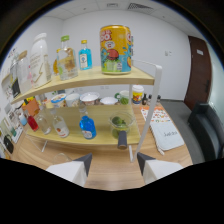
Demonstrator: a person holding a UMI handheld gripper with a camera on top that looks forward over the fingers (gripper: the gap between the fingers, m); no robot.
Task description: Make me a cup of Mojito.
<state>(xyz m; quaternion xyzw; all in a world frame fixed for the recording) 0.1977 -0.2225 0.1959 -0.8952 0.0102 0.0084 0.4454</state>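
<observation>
Clear glass (120, 125) w/ lime pieces, upright on lower shelf (100, 140), just beside blue bottle (88, 127).
</observation>
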